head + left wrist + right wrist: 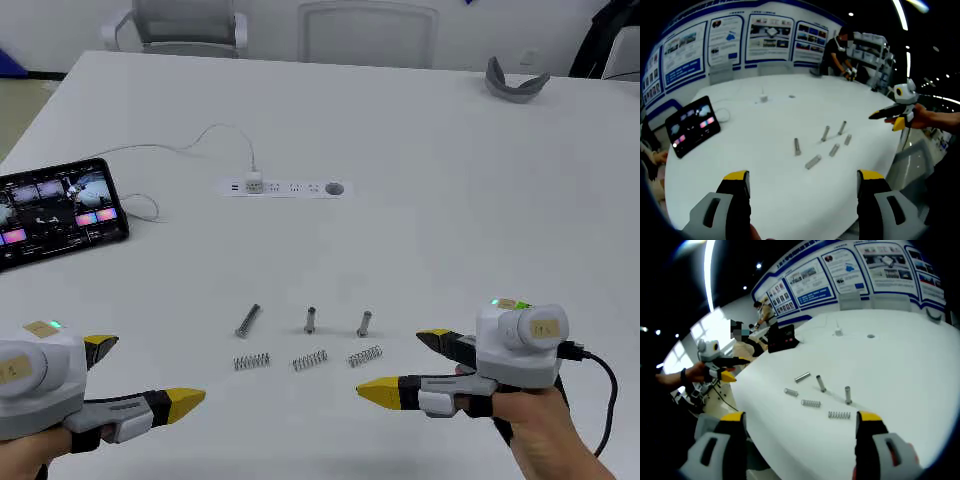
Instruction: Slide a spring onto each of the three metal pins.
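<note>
White table (420, 150) bearing three pins (310, 320) in a row, three springs (310, 360) just before them, none threaded. Spread and empty, flanking: left gripper (150, 370), right gripper (395, 363). Probably opening step; next, closing on one spring.

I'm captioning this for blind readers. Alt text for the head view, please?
Three short metal pins sit in a row on a white table, with three small coil springs lying loose in front of them. The yellow-tipped left gripper and right gripper hover open at either side.

No legible text on wall posters (765, 32) or tablet (55, 210)
</note>
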A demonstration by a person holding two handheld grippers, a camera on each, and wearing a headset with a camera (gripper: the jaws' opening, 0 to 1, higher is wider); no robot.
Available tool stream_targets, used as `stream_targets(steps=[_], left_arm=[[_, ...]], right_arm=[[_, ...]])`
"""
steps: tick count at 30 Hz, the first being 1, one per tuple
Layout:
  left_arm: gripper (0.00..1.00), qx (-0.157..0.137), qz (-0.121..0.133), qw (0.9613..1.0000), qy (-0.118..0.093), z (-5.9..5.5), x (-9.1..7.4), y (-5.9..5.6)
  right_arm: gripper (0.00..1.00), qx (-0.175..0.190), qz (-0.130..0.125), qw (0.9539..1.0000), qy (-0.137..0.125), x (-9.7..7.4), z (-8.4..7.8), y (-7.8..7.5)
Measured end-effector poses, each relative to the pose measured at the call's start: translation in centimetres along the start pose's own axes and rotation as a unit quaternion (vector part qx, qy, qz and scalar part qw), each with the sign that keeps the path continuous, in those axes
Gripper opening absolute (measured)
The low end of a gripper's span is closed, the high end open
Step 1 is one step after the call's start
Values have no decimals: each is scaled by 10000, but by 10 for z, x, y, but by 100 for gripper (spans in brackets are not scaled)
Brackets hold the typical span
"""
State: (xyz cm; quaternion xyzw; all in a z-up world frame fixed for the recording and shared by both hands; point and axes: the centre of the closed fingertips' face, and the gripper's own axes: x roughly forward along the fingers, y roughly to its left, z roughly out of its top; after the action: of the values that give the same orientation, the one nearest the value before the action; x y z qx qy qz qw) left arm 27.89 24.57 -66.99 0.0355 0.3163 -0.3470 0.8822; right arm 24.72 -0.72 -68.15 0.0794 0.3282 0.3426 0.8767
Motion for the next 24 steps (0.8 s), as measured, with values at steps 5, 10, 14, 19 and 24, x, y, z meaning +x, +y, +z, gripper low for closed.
stream_targets(steps=[5,10,14,19,24], left_arm=[[90,-22,40,10000,-35,2,-2,3],[90,-37,53,10000,-45,2,-3,3],[90,-68,70,9999,-58,2,-4,3],[90,-107,86,9999,-57,-1,-4,2],[89,-165,119,9998,-74,-2,-3,4]], right_arm=[[91,-17,30,10000,40,2,-4,2],[91,-49,114,9999,47,3,-3,6],[91,-102,131,9998,71,3,-2,6],[93,-123,156,9998,44,1,-1,5],[95,-193,129,9997,84,0,-4,6]])
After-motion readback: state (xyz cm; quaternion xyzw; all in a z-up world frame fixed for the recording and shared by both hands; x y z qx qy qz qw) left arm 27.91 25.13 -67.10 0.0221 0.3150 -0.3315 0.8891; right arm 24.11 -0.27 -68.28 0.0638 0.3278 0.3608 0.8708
